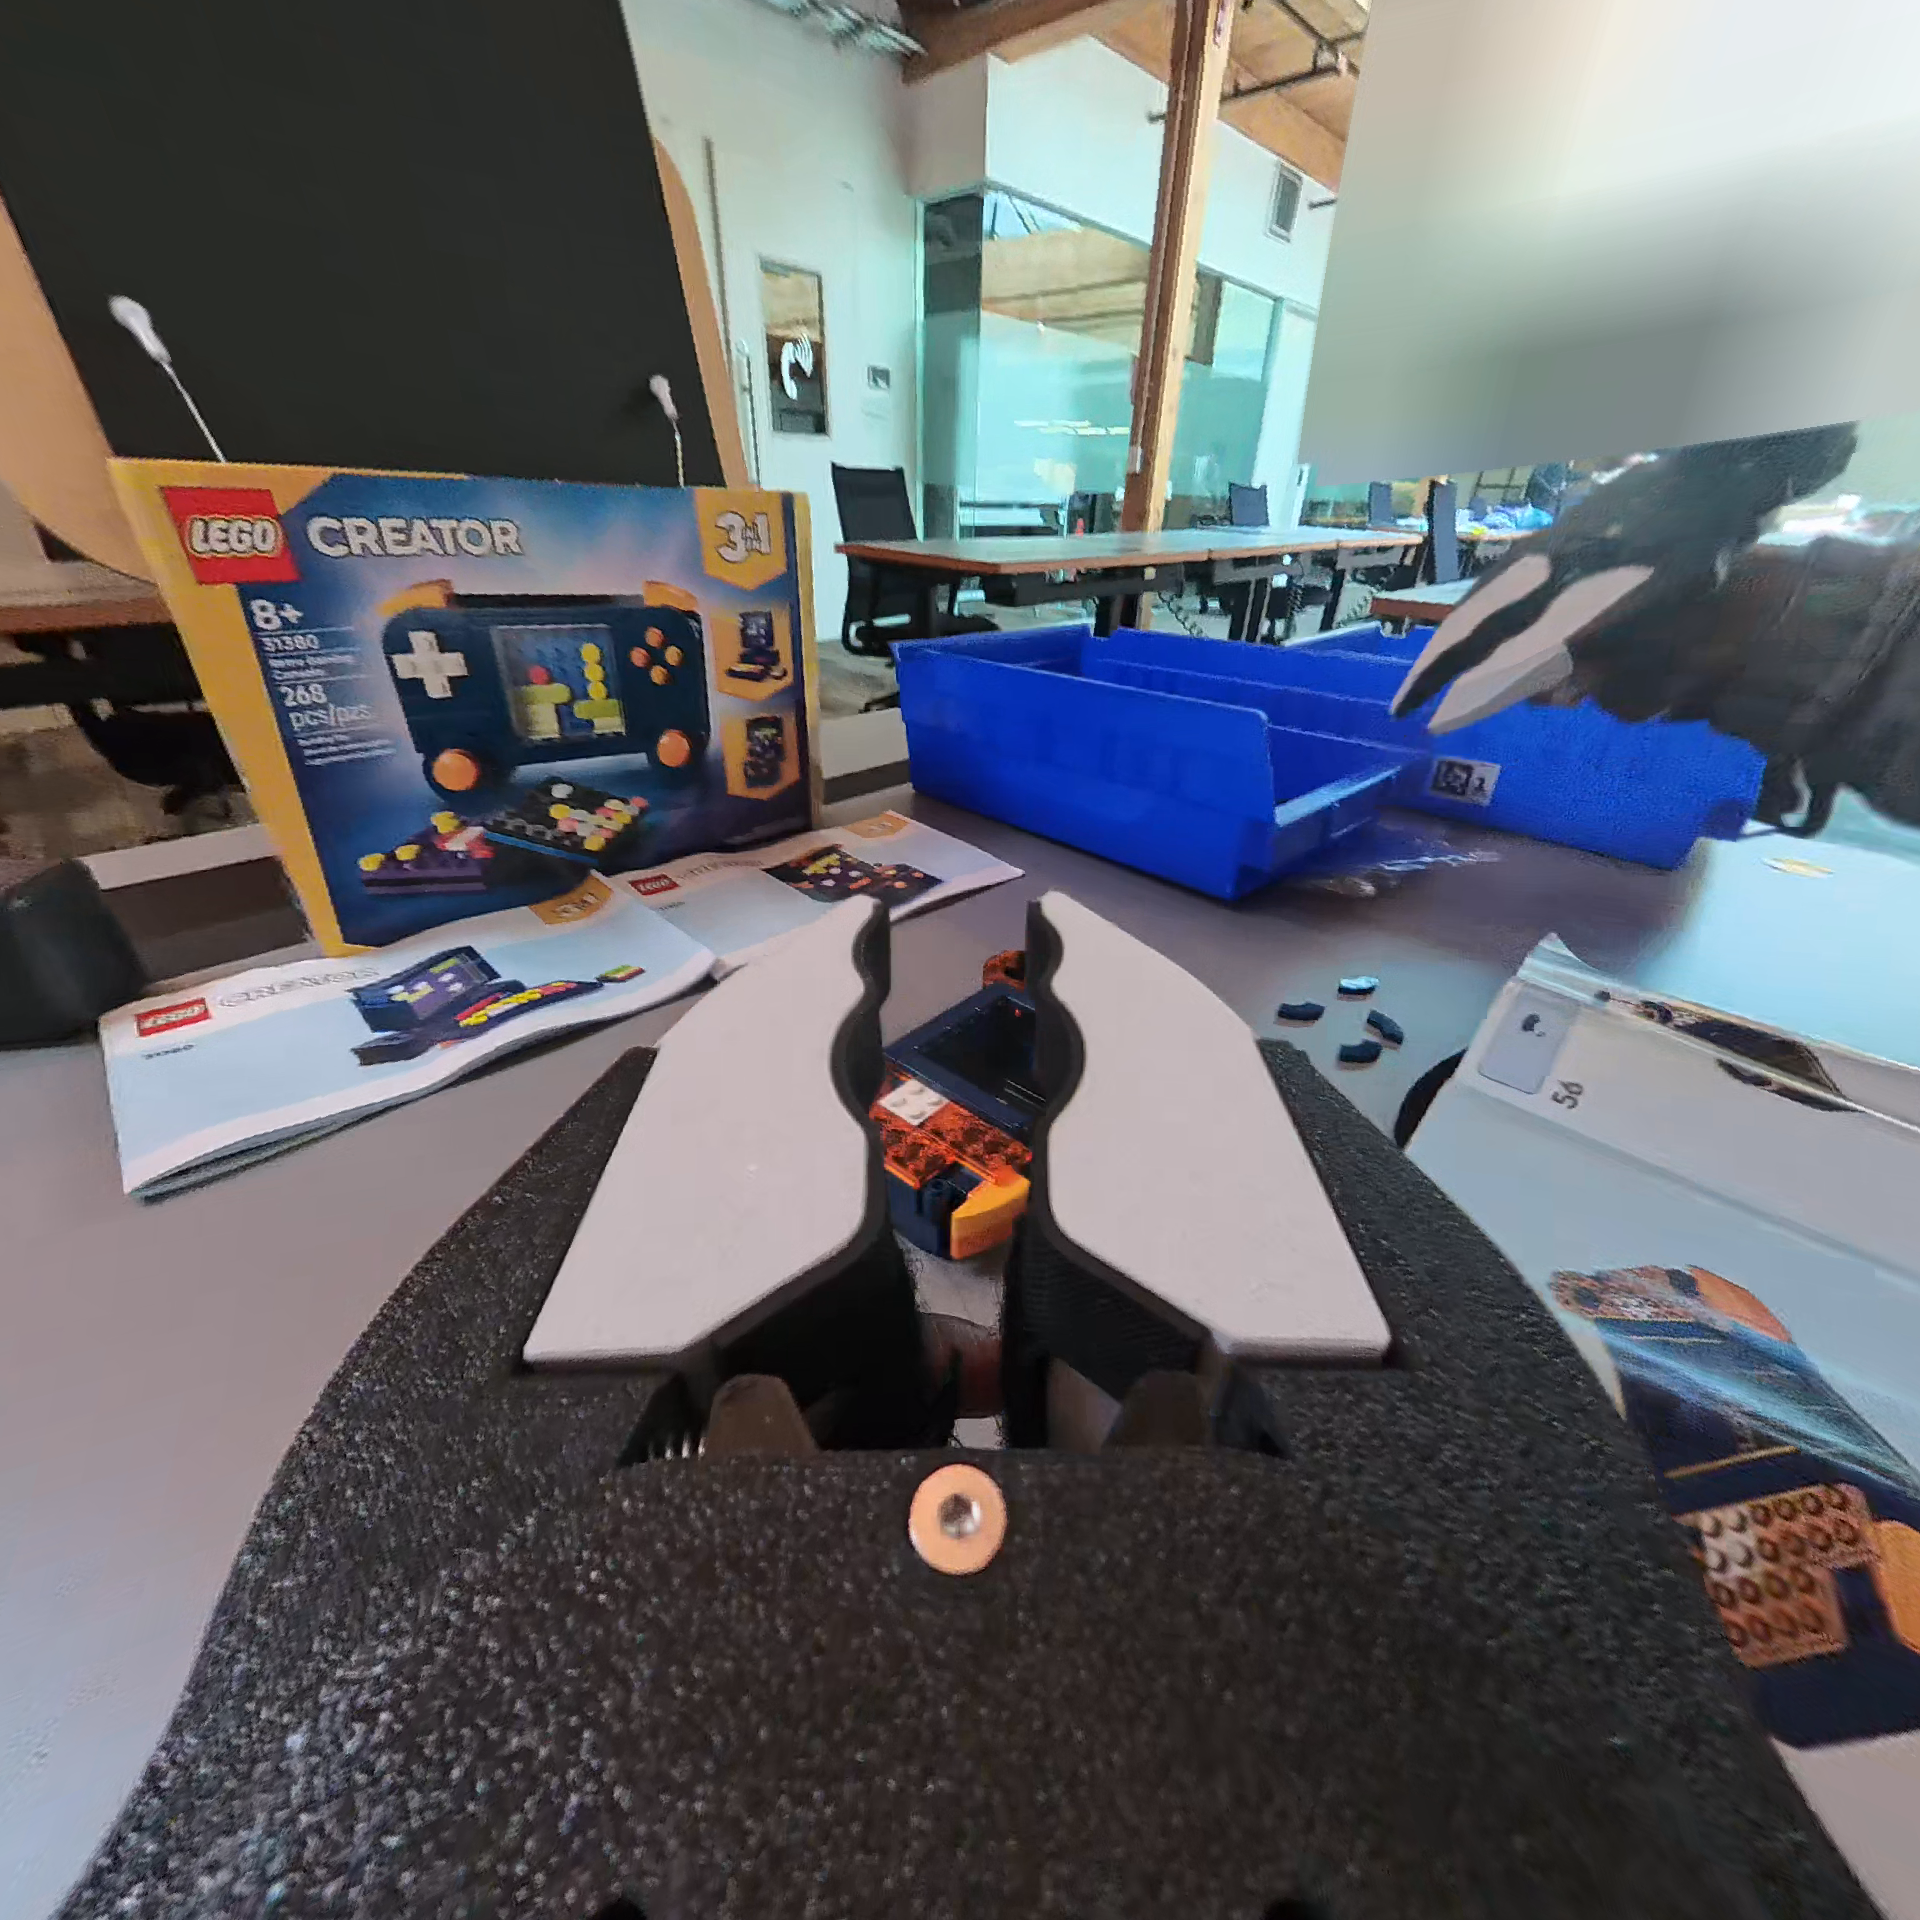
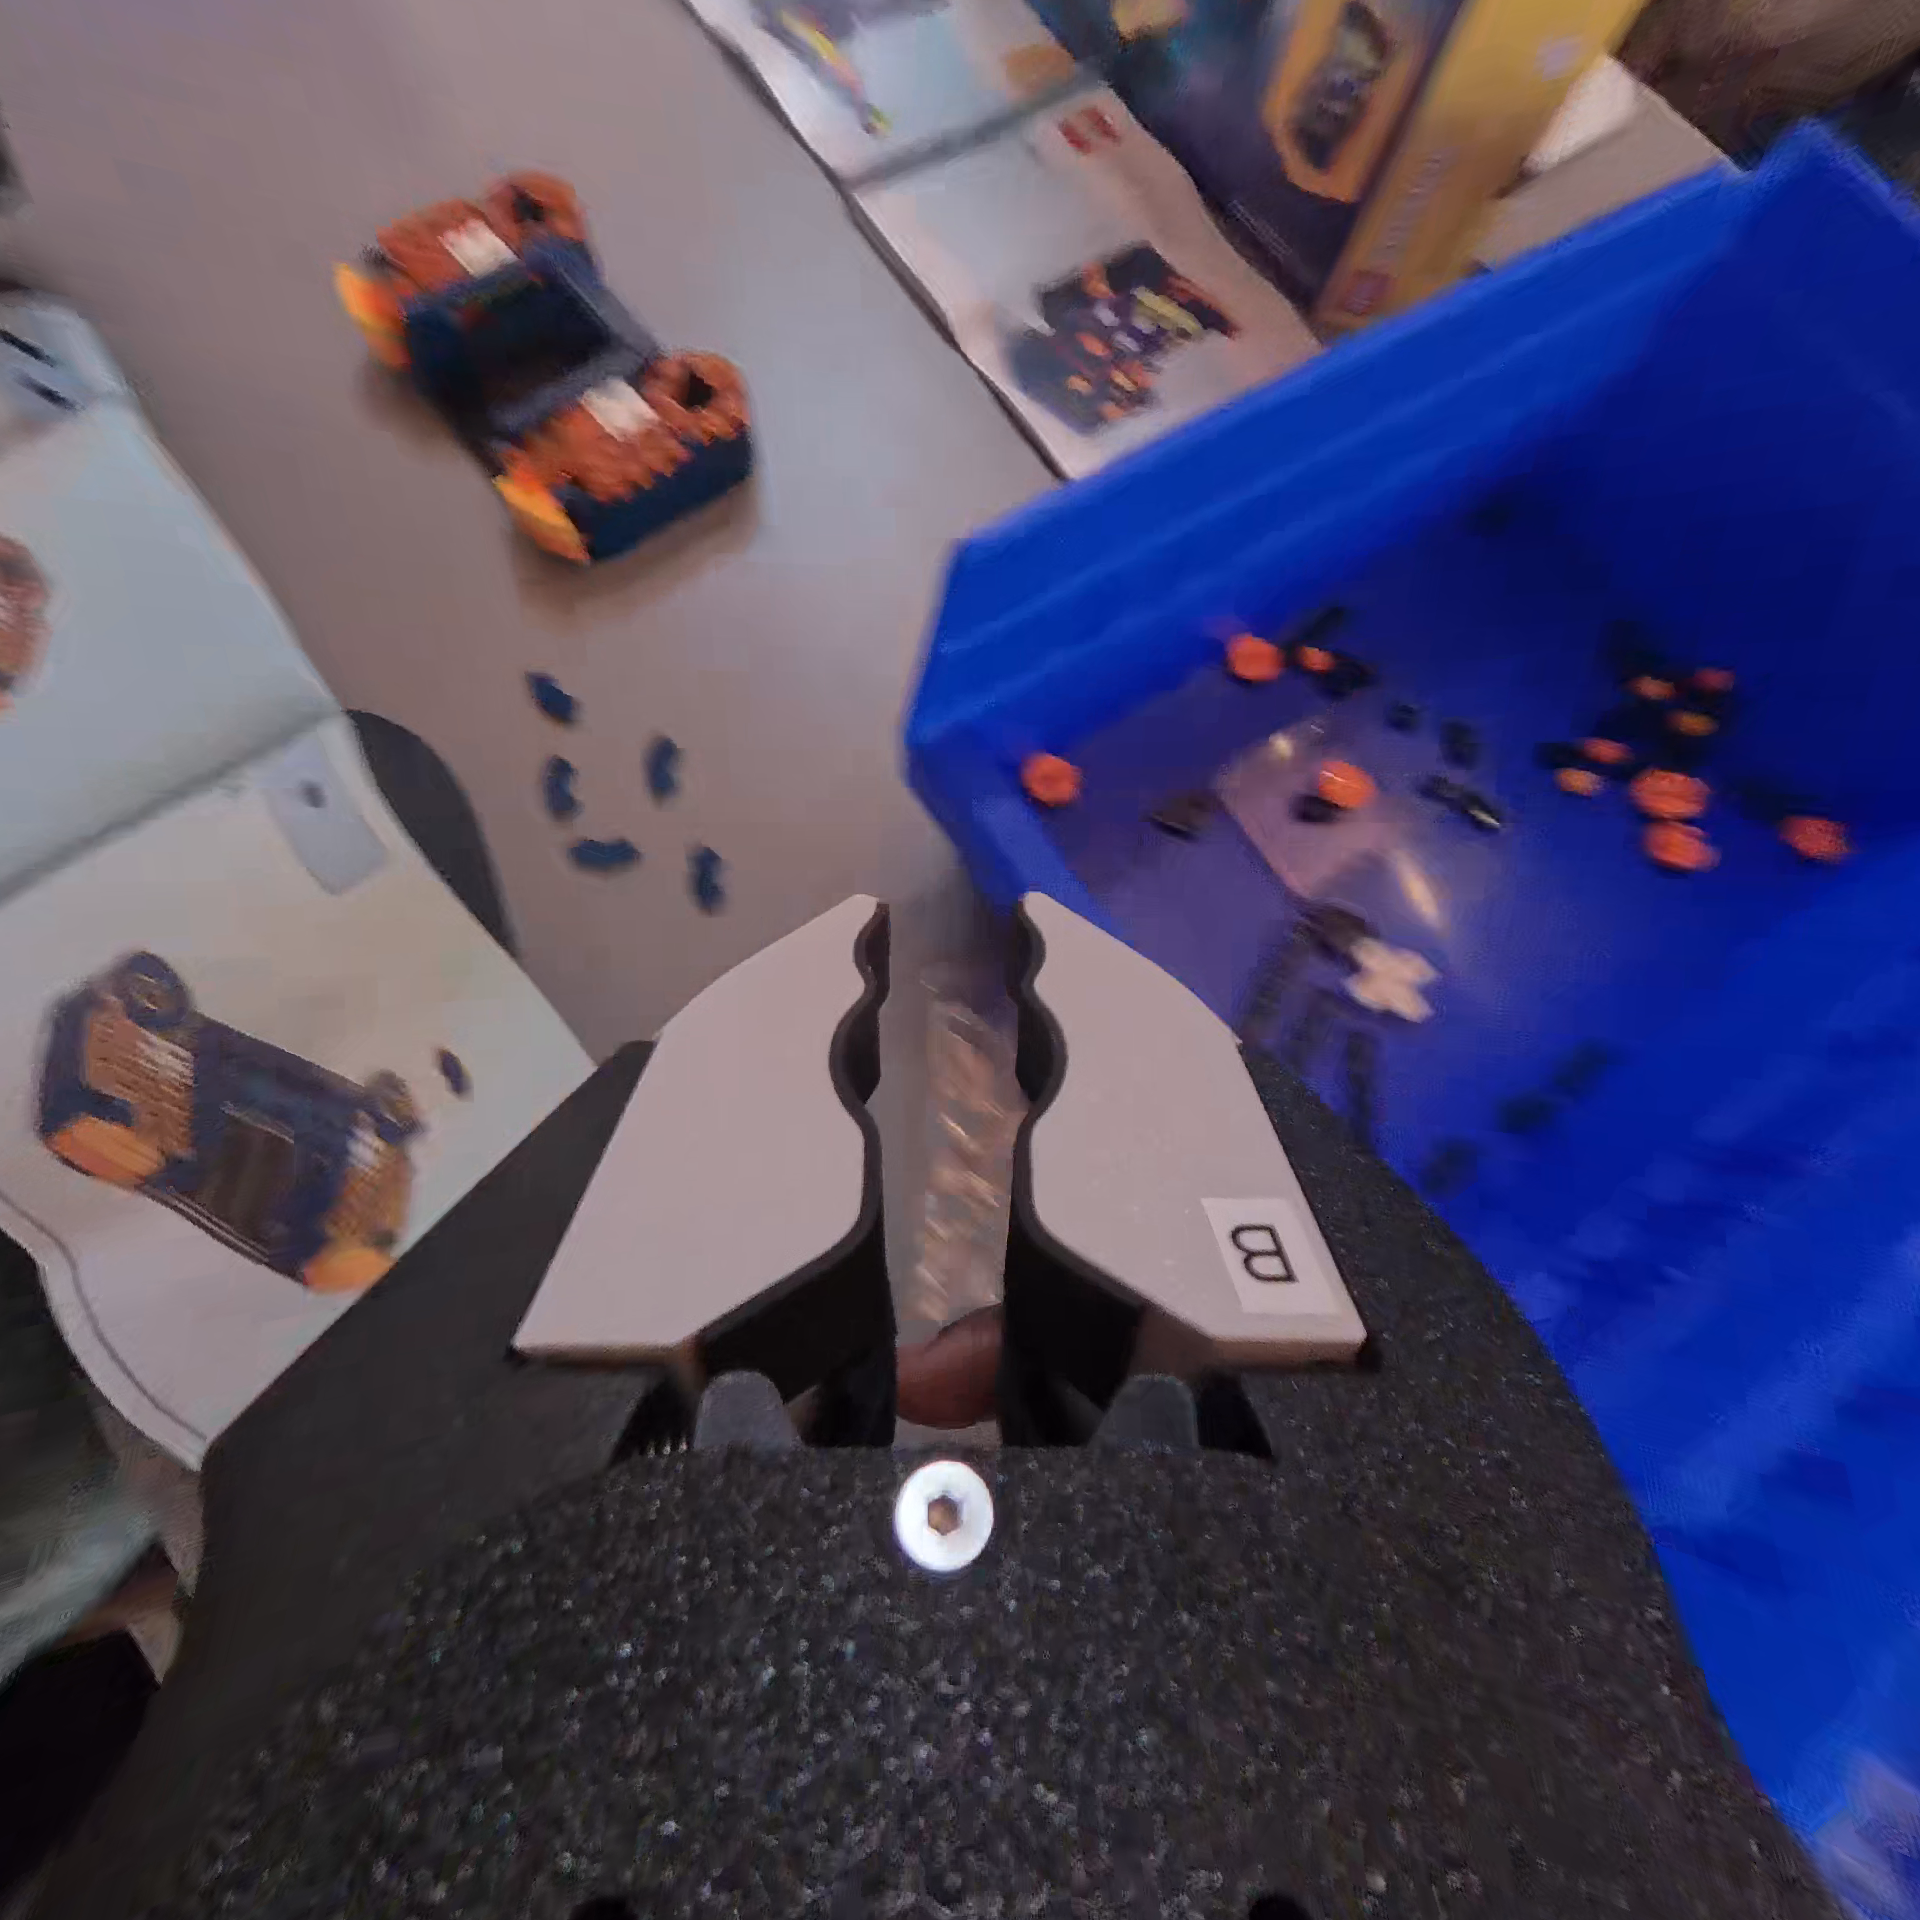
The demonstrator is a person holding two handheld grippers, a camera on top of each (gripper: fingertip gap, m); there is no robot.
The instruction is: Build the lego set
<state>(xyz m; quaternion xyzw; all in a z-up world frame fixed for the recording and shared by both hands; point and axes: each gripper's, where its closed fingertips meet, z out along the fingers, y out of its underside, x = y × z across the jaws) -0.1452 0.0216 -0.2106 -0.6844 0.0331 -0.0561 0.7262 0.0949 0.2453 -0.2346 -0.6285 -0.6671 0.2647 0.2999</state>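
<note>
One half-built model [image 2: 545, 364], dark blue and orange, sits on the grey table [image 2: 260, 125]. The left hand-held gripper [image 1: 956, 925] is low over it with its fingers a little apart; the model shows in the gap, and I cannot tell whether they touch it. Five small dark blue pieces [image 2: 623, 790] lie loose near the model. The right hand-held gripper [image 2: 954, 920] hangs beside the blue bin [image 2: 1299, 499], fingers slightly apart and holding nothing. Loose orange and dark pieces [image 2: 1662, 790] lie in the bin. One box [image 1: 468, 707] stands behind two closed booklets [image 1: 395, 1039], and a third booklet [image 2: 156, 935] lies open.
</note>
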